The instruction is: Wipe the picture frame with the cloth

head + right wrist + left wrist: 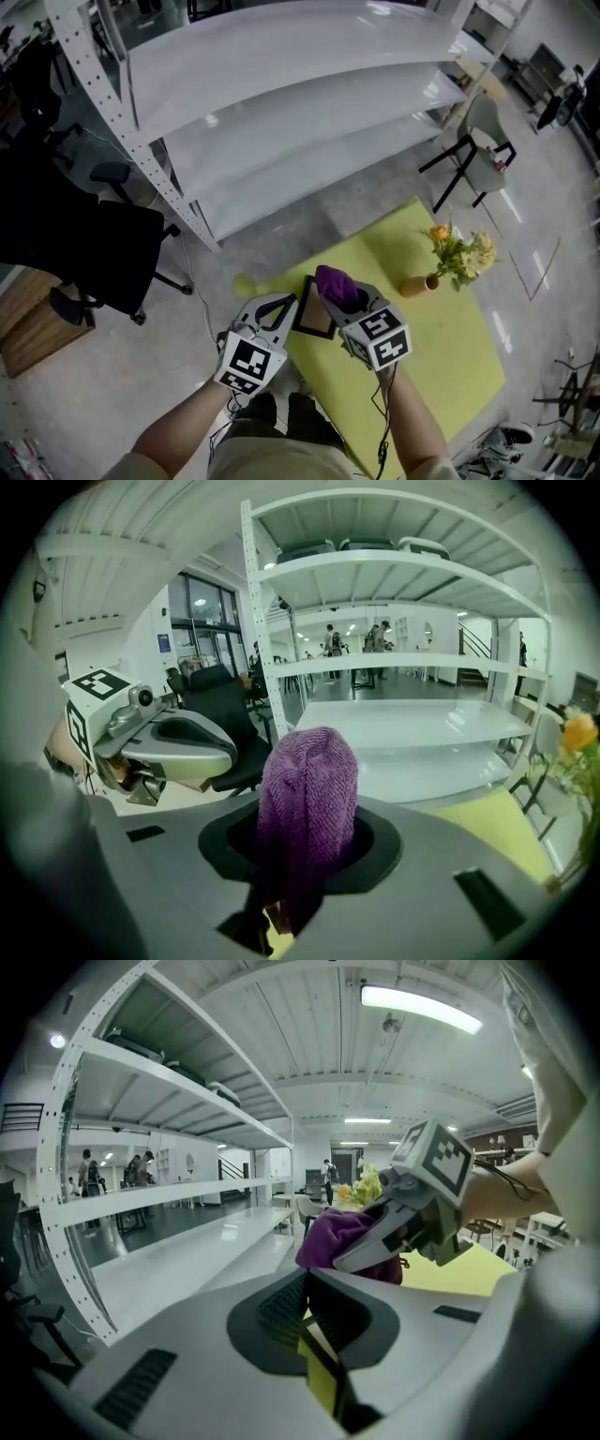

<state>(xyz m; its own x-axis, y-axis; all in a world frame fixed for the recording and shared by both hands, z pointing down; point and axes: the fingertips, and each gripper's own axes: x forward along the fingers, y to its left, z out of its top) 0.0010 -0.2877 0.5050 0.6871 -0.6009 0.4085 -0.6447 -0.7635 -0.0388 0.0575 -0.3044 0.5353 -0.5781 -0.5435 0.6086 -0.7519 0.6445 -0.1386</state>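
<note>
Right, both tools loaded. Left gripper (281, 306) is pinched onto the picture frame (314, 311). In the left gripper view the jaws sit pressed against a thin dark edge of it, with the frame standing up between them and a yellowish strip showing along that edge. The frame is held clear of the yellow table (427, 375), just ahead of the left jaws and tilted toward the right gripper.

Right gripper (343, 302) is clamped on the purple cloth (336, 284). In the right gripper view a knitted bunch of it stands up out of the closed jaws and bulges past their tips, so there is a soft pad ahead of the gripper to wipe with.

From the head view, the cloth sits at the frame's far upper corner, directly ahead of the right jaws. Touching or just beside, I cannot tell which. The left gripper view shows the purple bunch close behind the frame's top edge, with the right gripper's body just beyond it.

Progress, as I judge it: pick-ups are finished, frame and cloth are brought together, and the wiping itself is at or near its start. I see no dust or streaks either way, so I can't say how much of the surface is covered. Left to do: pass the cloth across the face and edges.

Well ahead of both grippers, a small vase (418, 285) of flowers on the table, and a white shelf rack (281, 112) beyond.
</note>
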